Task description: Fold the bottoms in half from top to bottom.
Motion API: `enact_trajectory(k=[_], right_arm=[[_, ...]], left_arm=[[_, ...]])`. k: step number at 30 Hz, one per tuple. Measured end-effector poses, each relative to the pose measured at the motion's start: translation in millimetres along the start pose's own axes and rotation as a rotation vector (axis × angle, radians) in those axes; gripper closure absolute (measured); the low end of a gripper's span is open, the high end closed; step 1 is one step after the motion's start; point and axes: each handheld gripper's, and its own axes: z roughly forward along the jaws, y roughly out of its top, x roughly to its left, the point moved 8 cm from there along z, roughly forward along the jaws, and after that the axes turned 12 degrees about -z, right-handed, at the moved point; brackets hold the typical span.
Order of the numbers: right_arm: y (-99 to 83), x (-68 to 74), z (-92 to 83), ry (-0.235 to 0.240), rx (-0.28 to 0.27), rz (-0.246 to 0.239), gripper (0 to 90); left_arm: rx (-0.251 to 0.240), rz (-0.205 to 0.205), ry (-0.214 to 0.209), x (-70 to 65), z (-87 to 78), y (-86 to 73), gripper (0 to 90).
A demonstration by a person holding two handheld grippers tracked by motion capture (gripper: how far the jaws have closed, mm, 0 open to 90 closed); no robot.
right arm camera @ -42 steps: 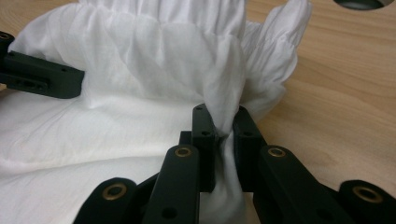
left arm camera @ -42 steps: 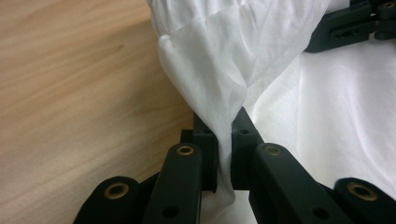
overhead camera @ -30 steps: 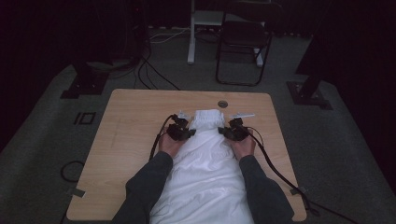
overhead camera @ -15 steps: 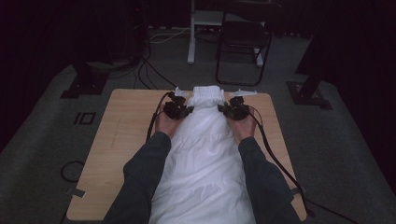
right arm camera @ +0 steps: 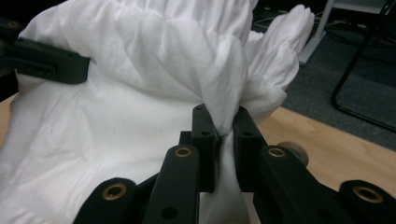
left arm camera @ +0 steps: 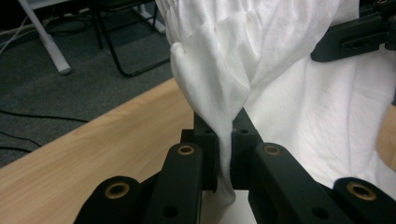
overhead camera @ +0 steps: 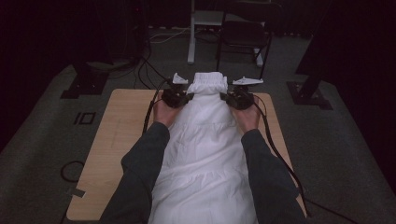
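Both grippers, left point(overhead camera: 180, 96) & right point(overhead camera: 236, 98), jaws clamped on the gathered waistband of the white cotton garment point(overhead camera: 205, 140), have lifted it further off the wooden worktop point(overhead camera: 116, 135), prob. to spread it.

Between our two sets of fingers the white cloth point(overhead camera: 205, 135) takes up all the room, bunched into both pairs of jaws. Outward of the left gripper point(overhead camera: 180, 99) and of the right gripper point(overhead camera: 233, 99) we have bare table point(overhead camera: 116, 135) to pass over. Beyond our fingertips a chair point(overhead camera: 245, 37) stands on the floor.
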Motion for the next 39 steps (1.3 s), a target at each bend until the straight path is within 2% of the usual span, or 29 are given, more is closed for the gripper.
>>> enact_trajectory(k=[2,6,11,14,15,16,17,18,20,23,25,27,30,32,33,34,35,36,39], right_arm=[[-5.3,4.0,-2.8,0.013,0.001,0.001,82.9],[-15.0,14.6,-10.9,0.029,0.010,-0.015,82.9],[-27.6,30.0,-24.6,0.061,-0.010,-0.013,82.9],[-37.9,42.7,-32.8,0.085,-0.011,-0.023,82.8],[-42.8,48.8,-36.7,0.097,-0.009,-0.028,82.8],[-42.8,48.8,-36.7,0.097,-0.009,-0.028,82.8],[-45.8,52.8,-39.7,0.102,-0.007,-0.033,82.8],[-54.0,64.1,-47.5,0.123,-0.011,-0.043,82.7],[-62.7,75.2,-54.5,0.136,-0.012,-0.059,82.7],[-83.2,95.5,-63.1,0.164,0.007,-0.072,82.7],[-101.9,109.6,-67.7,0.189,0.027,-0.076,82.7],[-119.9,120.9,-70.6,0.203,0.054,-0.080,82.6],[-145.6,132.1,-71.1,0.202,0.113,-0.106,82.5],[-163.1,138.0,-67.4,0.205,0.165,-0.127,82.3],[-172.4,139.9,-63.4,0.208,0.197,-0.143,82.3],[-172.4,139.9,-63.4,0.208,0.197,-0.143,82.3],[-177.1,141.0,-60.6,0.211,0.210,-0.142,82.3],[-185.2,142.2,-54.4,0.224,0.237,-0.139,82.2],[-190.8,143.0,-45.2,0.225,0.263,-0.138,82.2]], left_arm=[[0.000,-0.004,-0.017,-3.1,-3.5,-5.0,85.6],[-0.001,0.024,-0.039,-11.8,-14.3,-15.9,85.7],[-0.006,0.034,-0.069,-22.8,-28.8,-30.8,85.6],[-0.014,0.050,-0.096,-36.5,-47.0,-54.0,85.7],[-0.018,0.048,-0.102,-39.0,-50.4,-58.7,85.7],[-0.018,0.048,-0.102,-39.0,-50.4,-58.7,85.7],[-0.019,0.053,-0.116,-45.1,-60.3,-72.5,85.7],[-0.023,0.048,-0.127,-47.8,-64.1,-78.0,85.7],[-0.014,0.045,-0.145,-55.1,-73.1,-97.1,85.8],[0.015,0.052,-0.164,-64.5,-80.7,-123.1,85.8],[0.031,0.038,-0.182,-71.0,-84.8,-141.2,85.8],[0.064,0.046,-0.184,-78.5,-84.2,-161.7,85.8],[0.162,0.091,-0.158,-88.8,-74.1,-200.7,85.6],[0.226,0.101,-0.138,-90.5,-62.8,-223.1,85.7],[0.247,0.098,-0.130,-90.1,-58.0,-230.4,85.8],[0.247,0.098,-0.130,-90.1,-58.0,-230.4,85.8],[0.289,0.112,-0.105,-86.6,-48.2,-243.3,85.8],[0.296,0.110,-0.094,-84.1,-44.1,-246.8,85.8],[0.307,0.109,-0.076,-76.6,-36.2,-247.3,86.1]])
